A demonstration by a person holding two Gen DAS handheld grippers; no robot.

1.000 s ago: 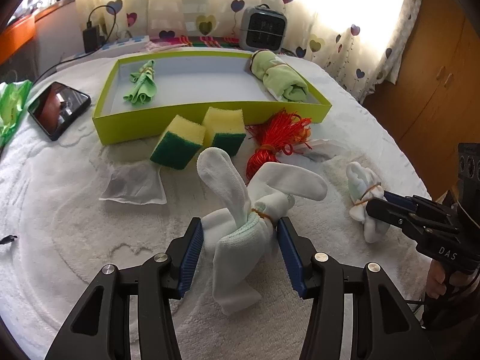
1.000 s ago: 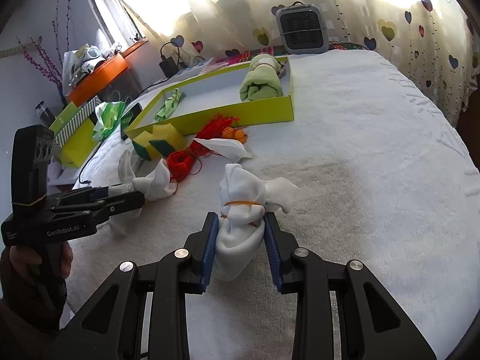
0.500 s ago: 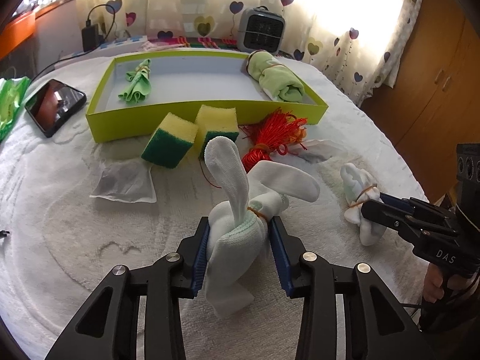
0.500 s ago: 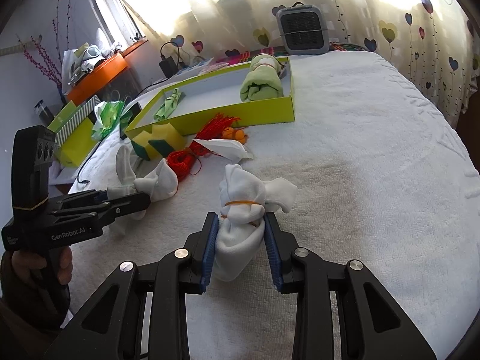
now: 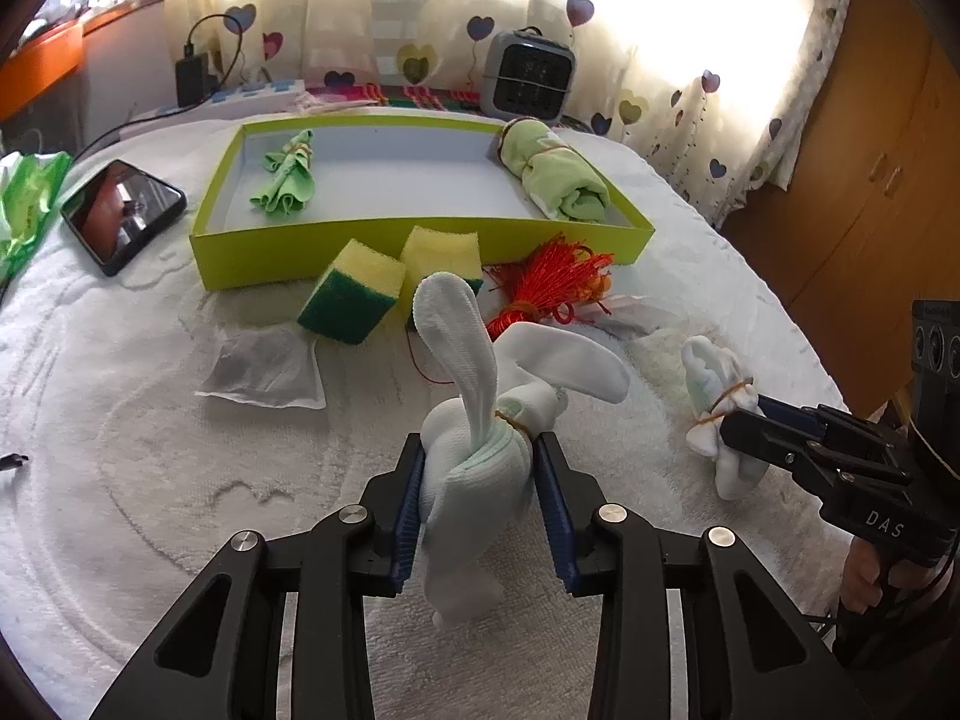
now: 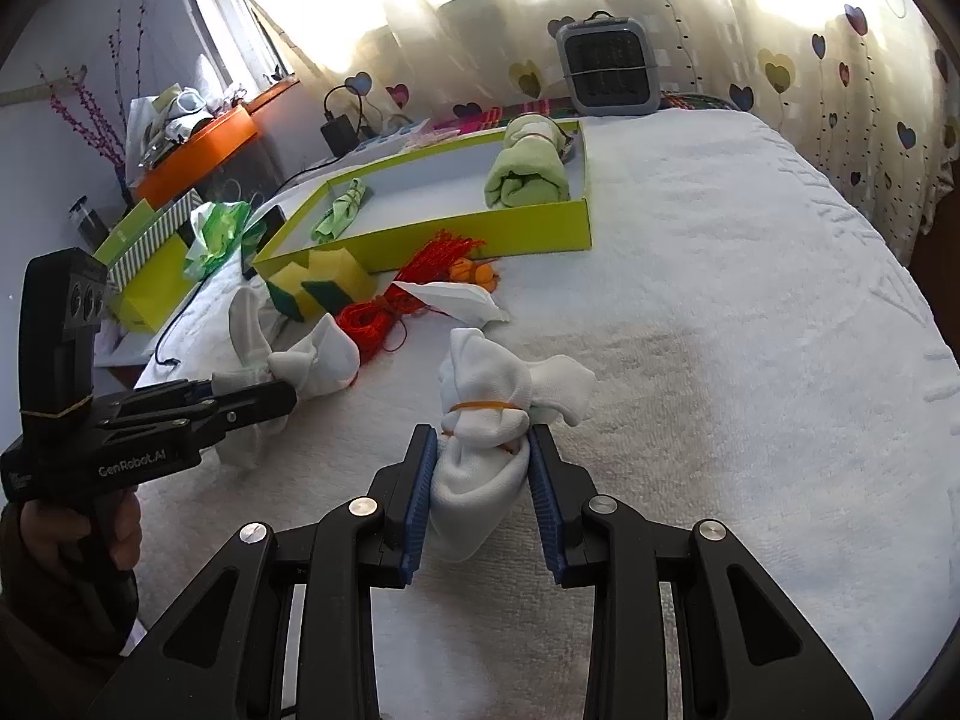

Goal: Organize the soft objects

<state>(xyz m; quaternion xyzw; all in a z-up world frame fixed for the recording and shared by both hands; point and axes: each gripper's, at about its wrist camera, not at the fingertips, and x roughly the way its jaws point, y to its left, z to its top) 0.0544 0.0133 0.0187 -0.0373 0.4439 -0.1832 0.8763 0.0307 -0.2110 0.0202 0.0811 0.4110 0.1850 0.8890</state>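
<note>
1. Left gripper (image 5: 479, 483) has just been closing, and its blue pads now pinch the white sock bundle tied with a rubber band (image 5: 480, 468), which stands upright with two loose ends flopping up.
2. Right gripper (image 6: 478, 480) clamps the smaller white banded cloth bundle (image 6: 480, 420), also upright.
3. The lime-green cardboard tray (image 5: 420, 234) lies ahead of both; the left hand's bundle looks nearer.
4. In the way before the tray's front wall: two yellow-and-green sponges (image 5: 351, 291), a red tasselled cord (image 5: 552, 282), and a clear plastic sachet (image 5: 264, 369).
5. Inside the tray: a rolled pale-green towel (image 5: 558, 180) at the right end and a small green cloth (image 5: 288, 180) at the left, with the middle free.
</note>
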